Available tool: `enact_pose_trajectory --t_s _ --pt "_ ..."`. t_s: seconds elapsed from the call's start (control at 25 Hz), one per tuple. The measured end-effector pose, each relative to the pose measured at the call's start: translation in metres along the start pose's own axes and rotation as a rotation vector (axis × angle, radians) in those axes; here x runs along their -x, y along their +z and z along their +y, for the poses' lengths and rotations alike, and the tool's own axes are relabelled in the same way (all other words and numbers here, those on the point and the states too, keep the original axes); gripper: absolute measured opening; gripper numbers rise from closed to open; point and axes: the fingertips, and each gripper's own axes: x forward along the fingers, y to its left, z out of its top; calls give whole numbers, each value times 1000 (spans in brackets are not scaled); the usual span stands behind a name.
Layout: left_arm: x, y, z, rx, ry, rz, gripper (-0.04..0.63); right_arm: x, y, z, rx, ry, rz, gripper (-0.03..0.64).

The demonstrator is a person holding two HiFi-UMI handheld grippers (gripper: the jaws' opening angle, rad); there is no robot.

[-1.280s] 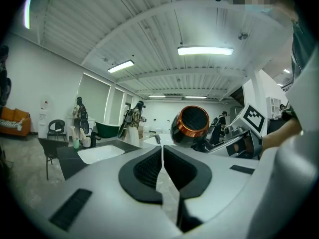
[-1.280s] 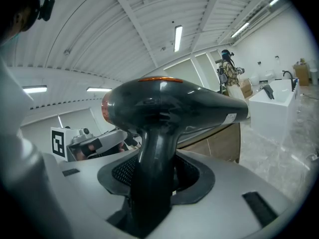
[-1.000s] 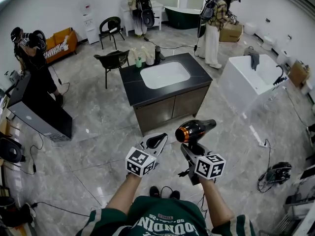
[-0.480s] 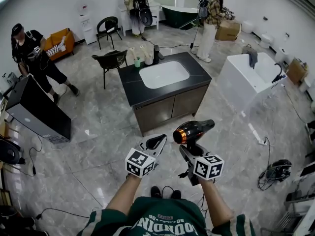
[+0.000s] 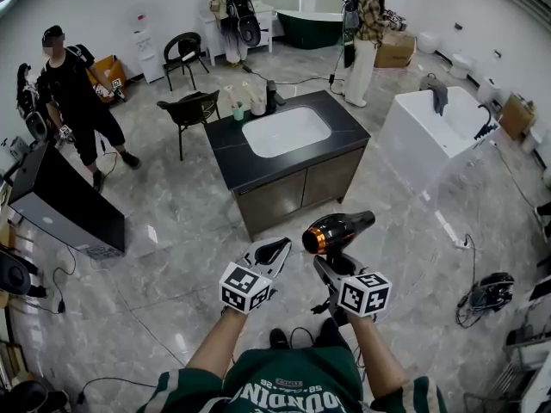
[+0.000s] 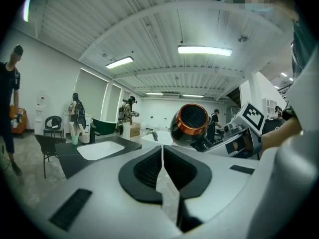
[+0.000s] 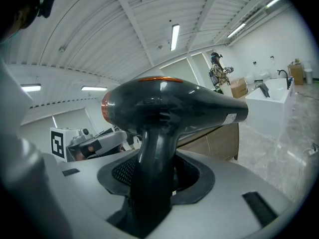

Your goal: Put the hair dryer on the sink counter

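The right gripper [image 5: 332,262] has its jaws clamped on the black handle of the hair dryer [image 5: 337,229]. The barrel sits crosswise above the jaws, its orange-ringed end turned toward the left gripper [image 5: 271,250]. That one is held just beside it, jaws drawn together with nothing between them. Both are in the air over the grey marble floor [image 5: 172,231] in front of the person, so the hair dryer is well apart from the sink counter [image 5: 231,160], which stands ahead. The counter has a dark top with a white basin [image 5: 287,132] set into it and a few bottles [image 5: 251,101] at its far left corner. A black chair [image 5: 194,107] stands beyond that corner and a white bathtub [image 5: 430,136] off to the right. A person in black [image 5: 73,101] stands at the left, with two others by the far wall.
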Motion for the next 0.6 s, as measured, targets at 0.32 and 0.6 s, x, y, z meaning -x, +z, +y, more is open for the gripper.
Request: enact_pose_trajectory --t_s 0.32,0.6 --pt "-19 2 17 -4 29 9 21 -15 18 -23 -3 11 -8 199" --pt "-69 8 26 11 84 1 21 -27 41 -67 21 53 22 199"
